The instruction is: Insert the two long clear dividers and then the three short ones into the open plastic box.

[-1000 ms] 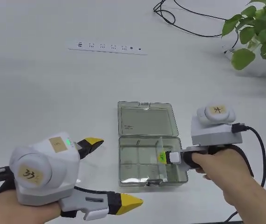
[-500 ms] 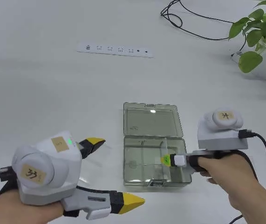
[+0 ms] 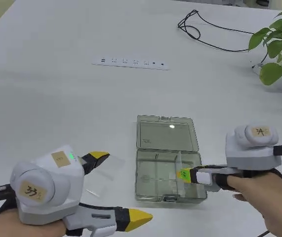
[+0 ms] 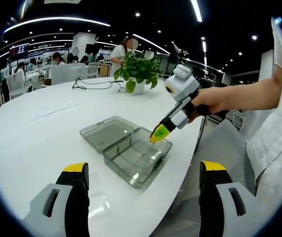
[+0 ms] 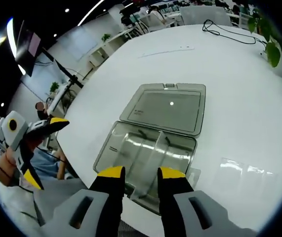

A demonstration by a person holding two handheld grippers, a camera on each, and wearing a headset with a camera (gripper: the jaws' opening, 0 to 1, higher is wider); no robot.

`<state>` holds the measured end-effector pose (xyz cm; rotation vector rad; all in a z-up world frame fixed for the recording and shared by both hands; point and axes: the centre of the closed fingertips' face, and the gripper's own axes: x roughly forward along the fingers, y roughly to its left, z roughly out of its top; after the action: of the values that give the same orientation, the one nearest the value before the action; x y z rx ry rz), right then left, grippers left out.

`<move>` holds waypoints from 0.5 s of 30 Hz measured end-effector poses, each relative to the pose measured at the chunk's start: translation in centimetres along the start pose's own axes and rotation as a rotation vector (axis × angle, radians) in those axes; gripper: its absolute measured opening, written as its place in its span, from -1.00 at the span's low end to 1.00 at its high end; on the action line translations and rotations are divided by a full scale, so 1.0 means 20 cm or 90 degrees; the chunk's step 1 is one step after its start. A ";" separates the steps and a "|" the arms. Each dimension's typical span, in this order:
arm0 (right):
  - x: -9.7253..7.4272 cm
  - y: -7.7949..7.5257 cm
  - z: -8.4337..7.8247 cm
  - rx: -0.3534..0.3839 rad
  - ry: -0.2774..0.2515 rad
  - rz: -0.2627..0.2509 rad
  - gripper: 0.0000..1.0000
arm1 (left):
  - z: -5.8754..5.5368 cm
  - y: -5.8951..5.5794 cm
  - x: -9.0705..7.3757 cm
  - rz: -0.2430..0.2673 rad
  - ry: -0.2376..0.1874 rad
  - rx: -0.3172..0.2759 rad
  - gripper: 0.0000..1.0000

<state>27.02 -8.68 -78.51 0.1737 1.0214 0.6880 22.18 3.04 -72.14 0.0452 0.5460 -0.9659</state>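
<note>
Between the right gripper's [image 5: 137,173] clenched fingers [image 5: 112,174], a long clear divider [image 5: 153,148] stands in the open plastic box [image 5: 104,150]. Seemingly early on: spare dividers [image 3: 103,168] lie on the counter [image 3: 57,98] near the left gripper's [image 4: 144,167] released fingers [image 4: 76,170].

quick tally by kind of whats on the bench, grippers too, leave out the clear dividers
grippers: 2, left gripper, right gripper
plastic box: 1
power strip: 1
loose black cable: 1
plant: 1
total: 6
</note>
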 end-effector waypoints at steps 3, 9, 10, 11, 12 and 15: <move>-0.03 0.01 -0.01 -0.023 0.007 0.006 -0.35 | 0.00 0.00 -0.01 0.005 -0.001 -0.002 0.89; -0.09 0.04 0.00 -0.074 -0.015 0.023 -0.23 | 0.01 -0.02 -0.03 0.017 -0.001 -0.002 0.89; -0.10 0.05 0.01 -0.084 -0.020 0.027 -0.21 | 0.02 -0.02 -0.03 0.020 -0.002 -0.003 0.89; -0.11 0.05 0.01 -0.088 -0.024 0.028 -0.19 | 0.02 -0.02 -0.04 0.022 -0.003 -0.004 0.89; -0.12 0.06 0.02 -0.096 -0.029 0.032 -0.16 | 0.02 -0.02 -0.04 0.024 -0.002 -0.005 0.89; -0.16 0.07 0.02 -0.134 -0.035 0.037 -0.06 | 0.02 -0.01 -0.04 0.032 0.000 -0.003 0.89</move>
<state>25.69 -9.45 -75.44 0.0390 0.8873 0.8336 21.80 3.55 -71.44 0.0547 0.5450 -0.9163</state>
